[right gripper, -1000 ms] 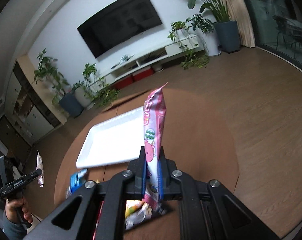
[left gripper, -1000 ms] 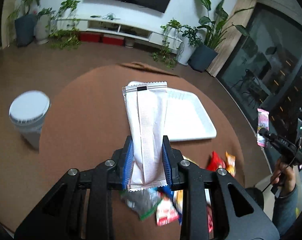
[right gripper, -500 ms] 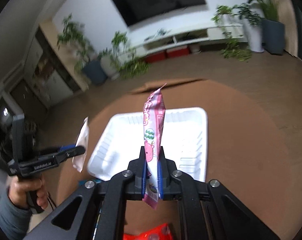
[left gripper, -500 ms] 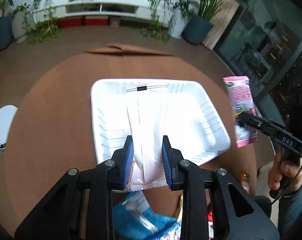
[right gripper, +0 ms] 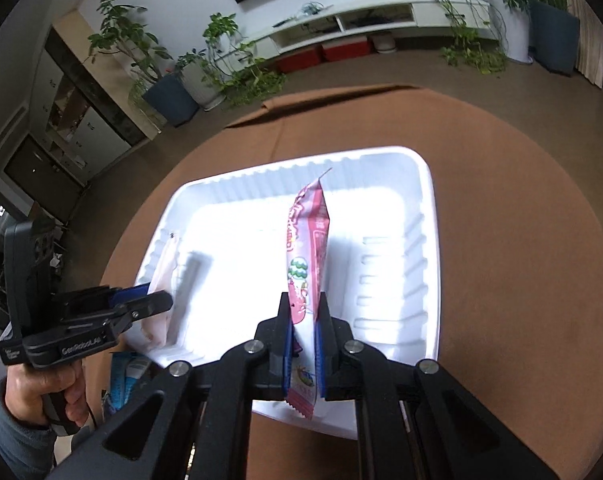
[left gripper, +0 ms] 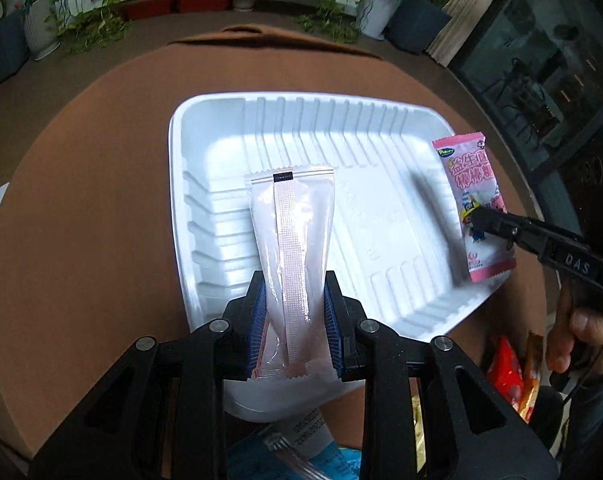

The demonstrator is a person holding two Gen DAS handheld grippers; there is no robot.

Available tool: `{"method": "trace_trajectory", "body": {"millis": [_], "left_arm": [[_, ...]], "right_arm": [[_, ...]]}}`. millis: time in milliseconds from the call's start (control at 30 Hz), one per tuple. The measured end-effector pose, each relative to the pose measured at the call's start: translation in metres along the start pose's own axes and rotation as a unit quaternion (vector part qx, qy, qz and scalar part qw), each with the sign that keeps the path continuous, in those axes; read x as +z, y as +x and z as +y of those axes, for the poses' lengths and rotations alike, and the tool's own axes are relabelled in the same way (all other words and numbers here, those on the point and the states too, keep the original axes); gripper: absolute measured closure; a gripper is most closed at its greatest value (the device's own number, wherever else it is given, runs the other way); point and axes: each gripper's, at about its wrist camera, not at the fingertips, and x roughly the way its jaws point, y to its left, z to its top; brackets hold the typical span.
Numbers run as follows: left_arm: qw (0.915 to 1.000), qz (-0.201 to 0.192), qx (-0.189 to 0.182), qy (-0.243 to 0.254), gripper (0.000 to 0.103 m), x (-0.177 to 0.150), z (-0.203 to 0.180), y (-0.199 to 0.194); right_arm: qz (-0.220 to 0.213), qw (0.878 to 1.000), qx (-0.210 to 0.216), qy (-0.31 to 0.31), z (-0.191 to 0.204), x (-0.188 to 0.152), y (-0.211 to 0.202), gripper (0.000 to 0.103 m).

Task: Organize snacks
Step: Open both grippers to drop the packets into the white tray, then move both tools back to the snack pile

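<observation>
The left hand-held gripper (left gripper: 294, 316) is closed on a pale pink packet (left gripper: 292, 248), its blue pads pressing the packet's sides. The packet's lower end sits hidden between the fingers, and its seamed back faces the camera, so no print can be read. The right hand-held gripper (right gripper: 304, 344) is clamped on a pink printed packet (right gripper: 308, 264), seen edge-on in its own view; the left view shows its printed face, though the characters are too small to read.

Both packets hang over the white tray (left gripper: 205, 136), which lies on the round brown table (left gripper: 81, 184). The pale one is over the tray's left half, the printed one over its right edge. Whether either touches the tray floor cannot be told. The tray's near rim is covered by the gripper bodies in both views.

At the table's near edge, a red packet (left gripper: 505, 372) and an orange one (left gripper: 530, 384) are partly cut off behind the person's right hand (left gripper: 581, 332), and a blue packet (right gripper: 125, 376) shows beside the left hand (right gripper: 41, 392).

The tray floor is otherwise bare, and open tabletop rings the tray on the far, left and right sides.
</observation>
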Motion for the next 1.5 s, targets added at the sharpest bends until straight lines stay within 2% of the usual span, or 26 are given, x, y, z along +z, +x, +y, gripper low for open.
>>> {"method": "trace_trajectory", "body": {"millis": [133, 300, 367, 700, 733, 767, 867, 933, 1000, 1100, 1167, 1200, 1233, 1300, 1400, 1500], "left_arm": [[0.9999, -0.003, -0.008, -0.005, 0.078, -0.002, 0.0, 0.003], [1.0, -0.005, -0.001, -0.007, 0.078, 0.003, -0.001, 0.005], [1.0, -0.004, 0.003, -0.004, 0.078, 0.003, -0.005, 0.002], [0.9999, -0.004, 0.011, -0.012, 0.076, 0.004, -0.007, 0.003], [0.9998, -0.005, 0.011, -0.013, 0.076, 0.003, -0.007, 0.003], [0.9998, -0.005, 0.012, -0.014, 0.076, 0.003, -0.007, 0.002], [0.9997, -0.014, 0.008, -0.016, 0.064, 0.004, -0.007, -0.002], [0.9995, -0.028, 0.001, -0.018, 0.047, 0.004, -0.008, -0.009], [0.999, -0.039, -0.001, -0.019, 0.036, 0.004, -0.009, -0.018], [0.9981, -0.057, -0.011, -0.018, 0.026, 0.001, -0.01, -0.036], [0.997, -0.076, -0.013, -0.013, 0.021, -0.004, -0.011, -0.053], [0.996, -0.088, -0.015, -0.008, 0.015, -0.008, -0.014, -0.061], [0.9939, -0.109, -0.016, 0.001, 0.003, -0.014, -0.016, -0.073], [0.9883, -0.151, -0.009, 0.015, 0.0, -0.03, -0.019, -0.095], [0.9823, -0.186, 0.007, 0.019, 0.0, -0.057, -0.022, -0.121], [0.9871, -0.159, 0.021, -0.009, 0.0, -0.087, -0.018, -0.138]], "right_arm": [[0.015, 1.0, -0.007, 0.003, -0.008, 0.003, 0.013, 0.093], [0.014, 1.0, -0.013, 0.008, -0.012, 0.0, 0.015, 0.092], [0.018, 1.0, -0.014, 0.009, -0.015, -0.001, 0.017, 0.089], [0.024, 0.999, -0.027, 0.01, -0.017, -0.009, 0.015, 0.084], [0.024, 0.999, -0.029, 0.009, -0.016, -0.009, 0.015, 0.081], [0.023, 0.999, -0.031, 0.008, -0.016, -0.009, 0.014, 0.074], [0.013, 0.999, -0.029, 0.007, -0.013, -0.009, 0.008, 0.054], [0.003, 0.999, -0.031, 0.005, -0.01, -0.007, 0.0, 0.05], [-0.008, 0.999, -0.03, 0.009, -0.009, -0.006, -0.009, 0.044], [-0.033, 0.999, -0.012, 0.021, -0.006, -0.004, -0.034, 0.038], [-0.047, 0.999, -0.003, 0.025, -0.004, -0.005, -0.053, 0.029], [-0.054, 0.998, -0.001, 0.028, -0.003, -0.006, -0.063, 0.026], [-0.064, 0.997, 0.0, 0.031, -0.002, -0.009, -0.074, 0.022], [-0.082, 0.996, 0.005, 0.038, 0.001, -0.018, -0.096, 0.022], [-0.105, 0.993, 0.028, 0.047, 0.004, -0.039, -0.127, 0.022], [-0.128, 0.989, 0.047, 0.05, 0.01, -0.07, -0.152, 0.022]]}}
